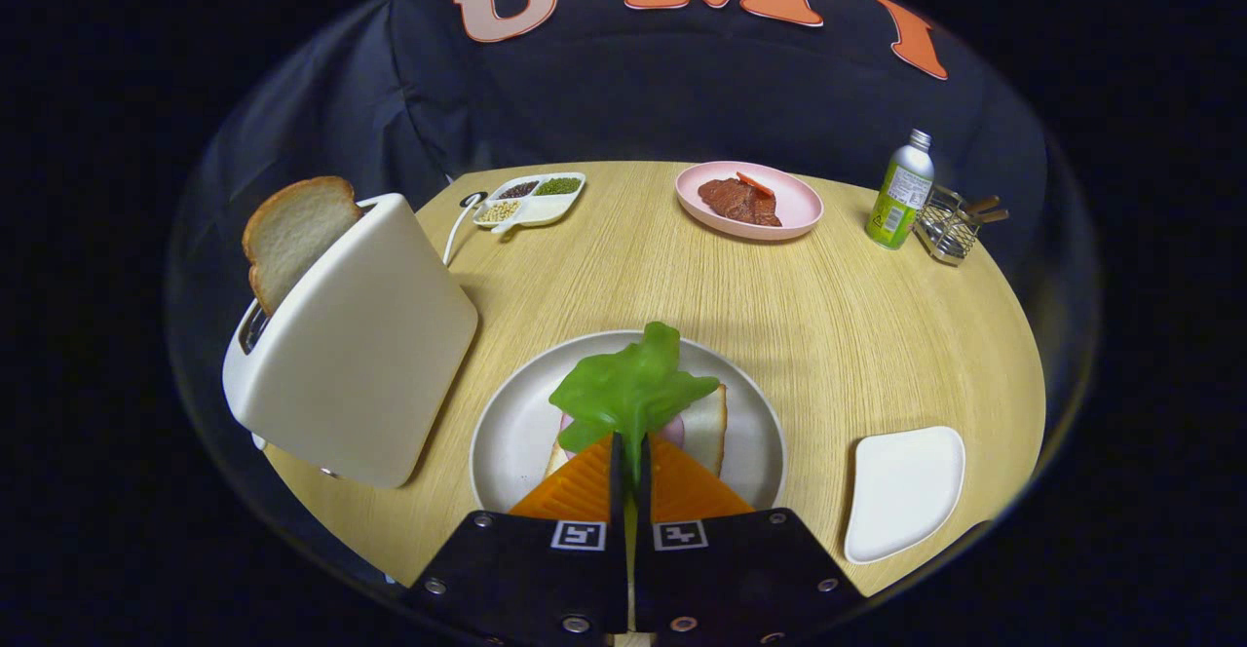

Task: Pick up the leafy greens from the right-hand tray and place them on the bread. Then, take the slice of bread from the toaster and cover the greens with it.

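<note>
My gripper (631, 452) is shut on the leafy greens (628, 389), pinching their near edge between both fingers. The green leaf hangs over a slice of bread (706, 425) with something pink on it, lying on a round grey plate (511, 428) just ahead of the fingers. Whether the leaf touches the bread I cannot tell. To the left stands a white toaster (356, 355) with a second bread slice (292, 233) sticking up out of its slot. The small white tray (906, 491) to the right of the plate has nothing on it.
Beyond the plate, a pink plate (794, 209) carries brown meat (740, 201). A divided white dish (531, 199) with seeds sits at the table's far left. A green bottle (901, 194) and a wire holder (953, 223) stand far right. The round wooden table (877, 335) drops off close behind them.
</note>
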`<state>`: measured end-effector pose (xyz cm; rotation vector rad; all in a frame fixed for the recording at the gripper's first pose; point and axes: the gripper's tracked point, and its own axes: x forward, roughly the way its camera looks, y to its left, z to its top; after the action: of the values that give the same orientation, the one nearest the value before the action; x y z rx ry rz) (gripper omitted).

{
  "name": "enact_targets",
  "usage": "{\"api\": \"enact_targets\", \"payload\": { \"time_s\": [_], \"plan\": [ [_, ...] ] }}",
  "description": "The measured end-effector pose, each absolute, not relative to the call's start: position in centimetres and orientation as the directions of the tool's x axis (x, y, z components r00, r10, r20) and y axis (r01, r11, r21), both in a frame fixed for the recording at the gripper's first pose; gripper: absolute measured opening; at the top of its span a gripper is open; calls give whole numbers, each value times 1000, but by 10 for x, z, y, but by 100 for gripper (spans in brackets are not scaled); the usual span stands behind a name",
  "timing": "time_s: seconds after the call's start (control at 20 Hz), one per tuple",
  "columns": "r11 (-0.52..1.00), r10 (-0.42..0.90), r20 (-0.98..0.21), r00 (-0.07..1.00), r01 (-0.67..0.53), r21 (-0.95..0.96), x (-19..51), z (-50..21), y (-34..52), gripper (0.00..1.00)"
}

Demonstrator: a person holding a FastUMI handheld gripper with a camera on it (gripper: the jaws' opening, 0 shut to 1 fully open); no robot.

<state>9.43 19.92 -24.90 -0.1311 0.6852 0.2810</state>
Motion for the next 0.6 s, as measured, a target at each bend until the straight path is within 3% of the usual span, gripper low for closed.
{"api": "enact_targets", "payload": {
  "time_s": [0.4, 0.6],
  "plan": [
    [955, 174, -654, 736, -289, -72, 90, -259, 193, 33],
    [962, 159, -650, 743, -266, -68, 91, -256, 191, 63]
  ]
}}
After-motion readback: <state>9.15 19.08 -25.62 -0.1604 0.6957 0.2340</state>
